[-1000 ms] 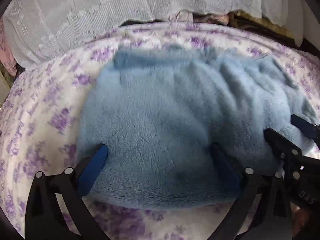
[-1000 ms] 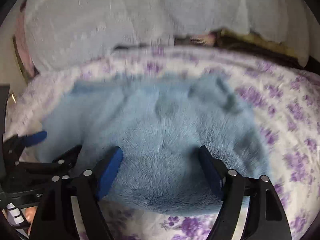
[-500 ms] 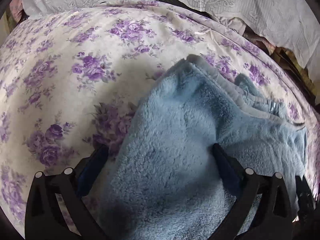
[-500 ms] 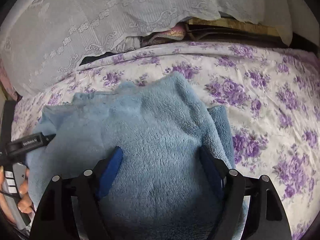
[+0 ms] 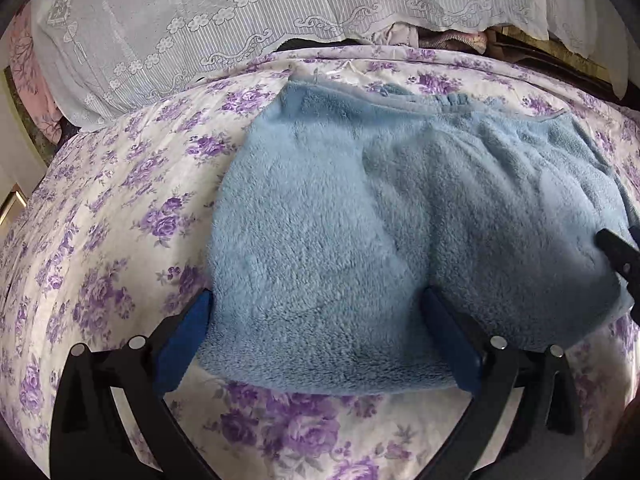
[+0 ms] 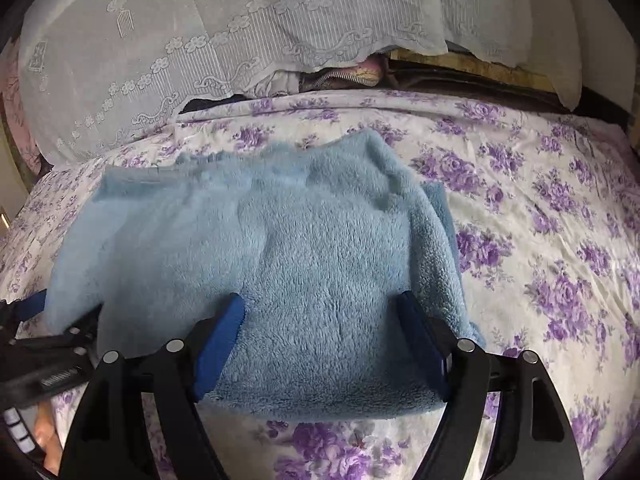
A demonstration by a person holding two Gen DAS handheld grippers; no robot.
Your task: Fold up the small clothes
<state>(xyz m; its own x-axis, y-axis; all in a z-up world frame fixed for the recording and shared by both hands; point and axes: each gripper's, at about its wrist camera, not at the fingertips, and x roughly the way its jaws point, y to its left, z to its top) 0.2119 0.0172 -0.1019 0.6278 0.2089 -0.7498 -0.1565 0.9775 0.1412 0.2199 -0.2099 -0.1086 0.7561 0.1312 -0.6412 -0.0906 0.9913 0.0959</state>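
Both grippers stand apart over the near edge of the fleece (image 5: 360, 240), clamping nothing: the left gripper (image 5: 316, 344) at its left half, the right gripper (image 6: 320, 344) at its right half. Half a second ago the left camera saw the fleece slanting and bunched; now it lies flat and doubled on the sheet (image 5: 100, 240), so that fold looks done. Its long axis runs left to right, folded edge nearest the grippers.

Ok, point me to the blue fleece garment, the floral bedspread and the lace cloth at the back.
blue fleece garment (image 6: 304, 264), right wrist view, middle of its top layer.
floral bedspread (image 6: 540, 216), right wrist view, bare patch right of the garment.
lace cloth (image 5: 192, 28), left wrist view, its embroidered face above the bed's far edge.
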